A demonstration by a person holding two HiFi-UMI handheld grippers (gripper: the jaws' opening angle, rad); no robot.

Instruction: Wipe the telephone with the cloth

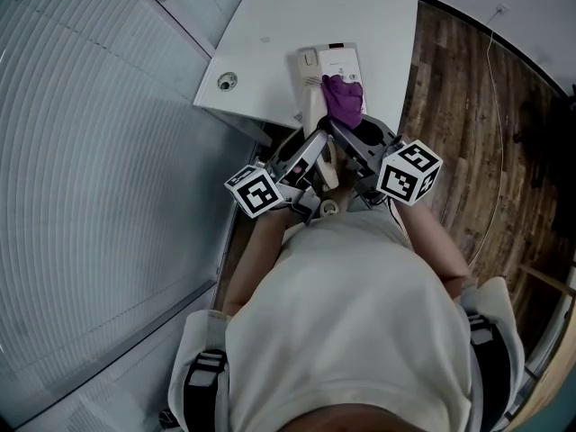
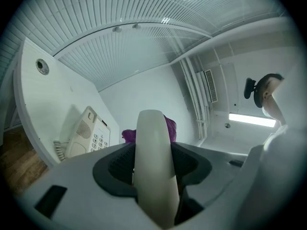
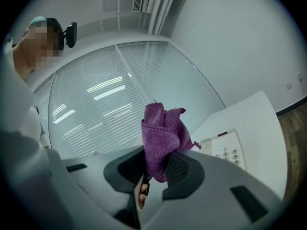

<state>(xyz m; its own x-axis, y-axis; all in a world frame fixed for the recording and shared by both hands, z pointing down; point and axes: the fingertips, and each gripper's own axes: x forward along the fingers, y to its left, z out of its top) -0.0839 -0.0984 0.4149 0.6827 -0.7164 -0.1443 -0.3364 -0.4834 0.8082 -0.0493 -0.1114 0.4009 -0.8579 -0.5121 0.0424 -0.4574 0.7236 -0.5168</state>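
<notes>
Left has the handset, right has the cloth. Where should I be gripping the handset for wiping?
Grip the handset on its slim straight stretch, jaws across the narrow sides, coming along its length from the near end. It is long and rounded, so that hold probably sits steady and leaves the far end past the jaws free for the cloth.

Office interior. Indicators: a white worktop [image 1: 270, 52] with a cable grommet [image 1: 227, 82] near one corner, a corded desk telephone [image 1: 340, 61] on it, glazed partitions with horizontal blinds [image 1: 81, 151], wood-plank flooring [image 1: 468, 106], a ventilation grille [image 2: 209, 85] and a linear light fitting [image 2: 249, 119].
</notes>
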